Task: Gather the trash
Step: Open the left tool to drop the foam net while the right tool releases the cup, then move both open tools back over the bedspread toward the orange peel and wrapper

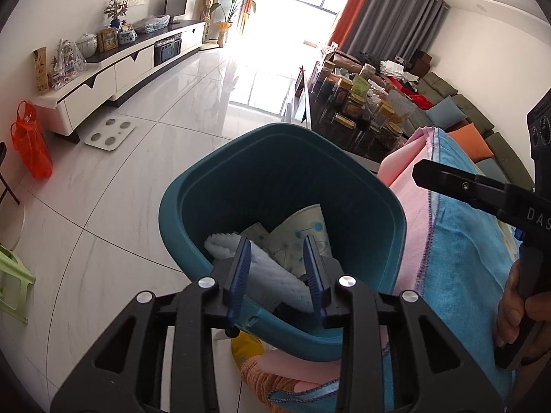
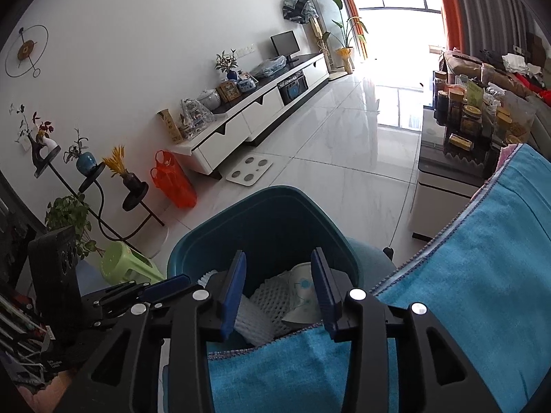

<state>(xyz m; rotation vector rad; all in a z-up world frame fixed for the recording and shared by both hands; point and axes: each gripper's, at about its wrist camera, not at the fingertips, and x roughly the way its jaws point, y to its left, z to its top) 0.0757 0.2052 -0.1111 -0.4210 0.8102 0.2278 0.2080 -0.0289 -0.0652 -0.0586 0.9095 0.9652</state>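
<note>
Over the mouth of the teal bin (image 1: 282, 206), low in the left wrist view, the left gripper (image 1: 279, 272) stands with its blue pads (image 1: 242, 268) partly spread. White foam netting (image 1: 261, 268) shows in the gap, but it lies down inside the bin; no pad presses on it. The right gripper (image 2: 279, 289) is in the same condition in its own view: pads partly spread, nothing pinched, fingers aimed into the bin from above a blue cloth (image 2: 475, 275).

Trash location: the foam netting and a paper cup printed with blue dots (image 1: 303, 234) rest at the bottom of the bin. A pink cloth (image 1: 409, 213) lies beside the blue one at the right of the left view, on a surface that cannot be identified. The right gripper's black body enters from the right edge, held by a hand (image 1: 516, 309).

Step in hand, as a judgement: release of trash into the bin appears complete. The next move calls for lifting both grippers clear of the rim without catching it, then locating any remaining trash; none is visible outside the bin.

Legible writing: the letters "DAS" (image 1: 537, 216) on the right gripper's body. Labels on the jars and boxes (image 1: 358, 103) on the far dark worktop are too small to read.
</note>
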